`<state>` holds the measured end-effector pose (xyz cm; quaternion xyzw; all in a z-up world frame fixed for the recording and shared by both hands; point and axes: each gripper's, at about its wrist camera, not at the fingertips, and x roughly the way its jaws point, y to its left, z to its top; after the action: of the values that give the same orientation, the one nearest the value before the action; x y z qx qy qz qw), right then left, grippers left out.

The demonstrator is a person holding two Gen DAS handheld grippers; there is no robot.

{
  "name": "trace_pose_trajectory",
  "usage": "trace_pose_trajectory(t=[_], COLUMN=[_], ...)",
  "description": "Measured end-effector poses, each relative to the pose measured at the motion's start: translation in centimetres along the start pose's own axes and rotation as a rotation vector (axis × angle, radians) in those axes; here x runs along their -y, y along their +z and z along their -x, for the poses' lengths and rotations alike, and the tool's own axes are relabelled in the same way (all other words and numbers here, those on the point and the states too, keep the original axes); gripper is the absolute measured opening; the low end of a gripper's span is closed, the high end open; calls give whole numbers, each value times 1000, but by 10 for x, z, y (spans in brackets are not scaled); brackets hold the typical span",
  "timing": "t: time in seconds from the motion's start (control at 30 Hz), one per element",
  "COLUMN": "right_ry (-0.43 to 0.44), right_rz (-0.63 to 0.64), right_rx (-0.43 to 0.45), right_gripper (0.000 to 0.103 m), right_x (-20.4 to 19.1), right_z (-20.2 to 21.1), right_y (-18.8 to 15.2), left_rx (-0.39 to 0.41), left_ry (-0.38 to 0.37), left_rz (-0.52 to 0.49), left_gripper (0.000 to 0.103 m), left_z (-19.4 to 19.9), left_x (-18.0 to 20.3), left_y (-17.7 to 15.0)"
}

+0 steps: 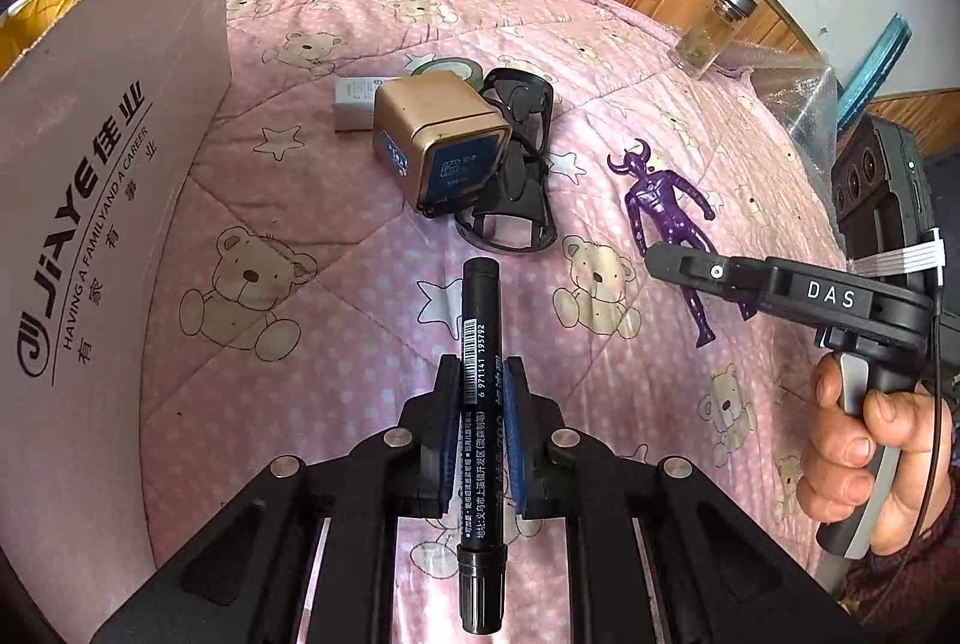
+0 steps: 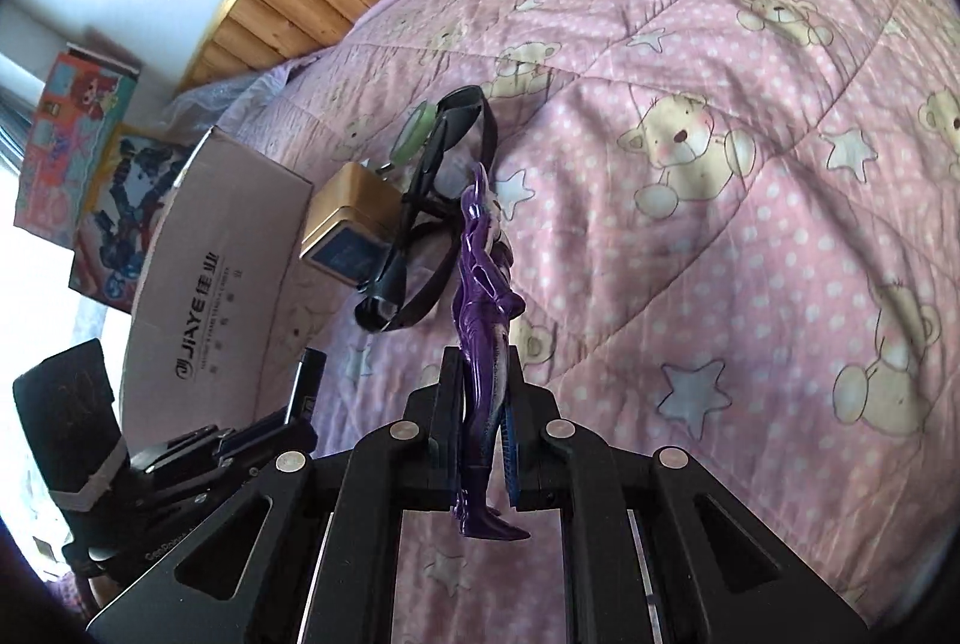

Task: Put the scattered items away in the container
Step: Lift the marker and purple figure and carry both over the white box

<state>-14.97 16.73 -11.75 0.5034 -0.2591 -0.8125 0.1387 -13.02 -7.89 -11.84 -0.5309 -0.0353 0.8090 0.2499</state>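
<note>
Left wrist view: my left gripper [image 1: 481, 398] pinches a black marker [image 1: 480, 404] mid-barrel, cap end pointing to 12 o'clock. The cardboard box [image 1: 108, 200] stands at 9 o'clock, wall touching the pink bear quilt [image 1: 336, 320]. At 3 o'clock a hand [image 1: 870, 452] holds my right gripper [image 1: 660, 257], which the right wrist view shows pinching the purple figure [image 2: 480, 344] around the legs, head at 12.

Judgement: both loads go to the box next. I would lift each clear of the box wall before releasing, one gripper at a time, so they don't collide. The marker is held near its balance point; the figure, gripped low, may swing.

Still scattered at 12 o'clock: gold tin [image 1: 438, 146], black frame [image 1: 516, 176], tape roll [image 1: 456, 68], small white box [image 1: 354, 104].

Readable: box "JiAYE", "HAVING A FAMILY AND A CAREER"; marker barcode "6 971141 195792"; right gripper "DAS".
</note>
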Motion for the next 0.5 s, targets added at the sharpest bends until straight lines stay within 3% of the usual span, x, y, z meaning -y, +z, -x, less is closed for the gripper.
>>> trace_pose_trajectory(t=[0.27,0.5], right_ry=[68,75], right_rz=[-37,-24], right_rx=[17,39], right_gripper=[11,11], right_x=[-19,-39], right_z=[15,31], right_y=[-25,-46], left_rx=[37,75], left_ry=[1,-8], left_rz=[-8,-5], left_gripper=[14,14], left_z=[27,50], left_x=[8,13], left_y=[-9,-20])
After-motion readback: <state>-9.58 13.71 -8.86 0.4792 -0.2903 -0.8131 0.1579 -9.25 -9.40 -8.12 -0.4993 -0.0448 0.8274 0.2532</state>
